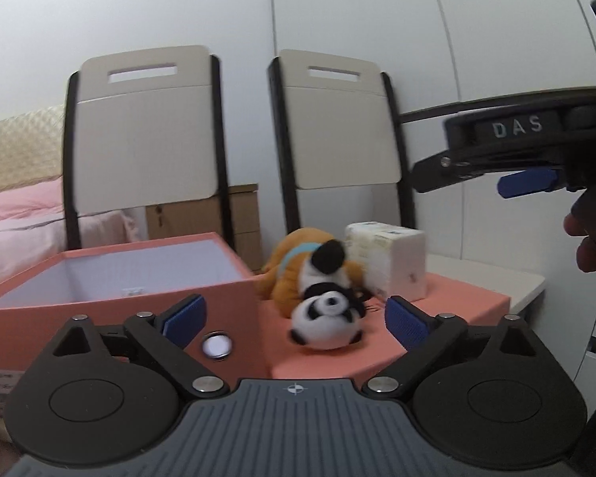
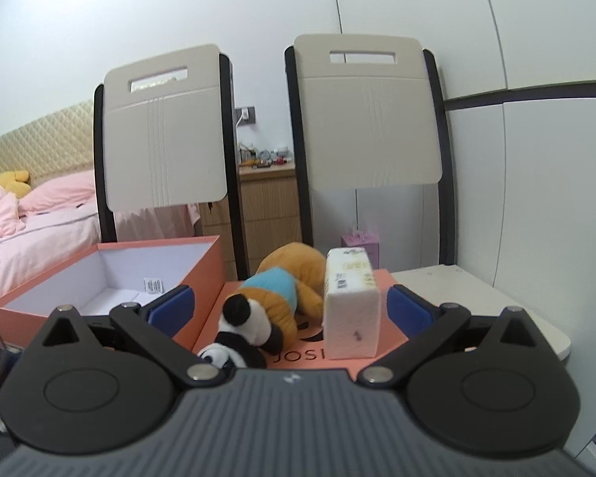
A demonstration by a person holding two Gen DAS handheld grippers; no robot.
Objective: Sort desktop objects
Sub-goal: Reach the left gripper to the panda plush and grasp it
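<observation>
saw a fuzzy black-and-white panda plush [image 1: 326, 320] lying against a soft orange plush dog [image 1: 294, 266] in a teal shirt, beside a blocky white tissue pack [image 1: 389, 258] standing on end. found all three on a flat salmon-pink lid [image 1: 449, 298], next to an open salmon-pink cardboard box [image 1: 111, 278] with a white interior. noted a pale tabletop [image 2: 476, 302] beneath, two beige chair backs [image 2: 167, 135] behind, a pink bed [image 2: 39, 230] at left and white cabinet doors at right. held the left gripper [image 1: 296, 316] released, blue pads spread, panda just ahead between them. held the right gripper [image 2: 290, 306] released too, plush pile and tissue pack just ahead, untouched.
</observation>
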